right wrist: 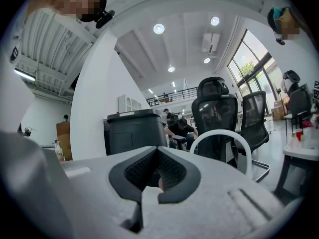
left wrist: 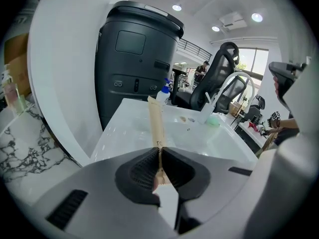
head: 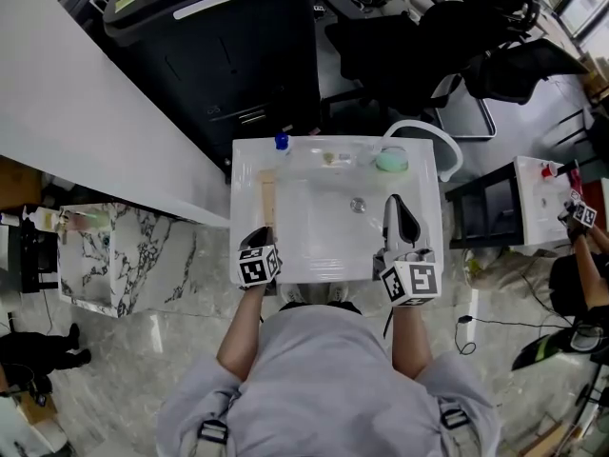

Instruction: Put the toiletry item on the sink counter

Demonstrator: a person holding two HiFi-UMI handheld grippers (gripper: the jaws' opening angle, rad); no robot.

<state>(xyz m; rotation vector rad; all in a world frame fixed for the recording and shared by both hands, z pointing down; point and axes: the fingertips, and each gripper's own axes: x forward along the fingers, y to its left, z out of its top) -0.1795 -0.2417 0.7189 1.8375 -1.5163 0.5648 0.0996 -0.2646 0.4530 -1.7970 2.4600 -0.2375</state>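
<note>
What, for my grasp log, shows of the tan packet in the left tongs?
The packet is long, narrow, flat and tan, paper-like, with small dark print near its held end. The left tongs are shut on that crimped near end. It points away over the left sink counter toward a blue-capped bottle; whether it rests on the counter is unclear.

open basin (head: 324, 241), white hoop (head: 424, 124) right, bottle (head: 282, 142) behind
</note>
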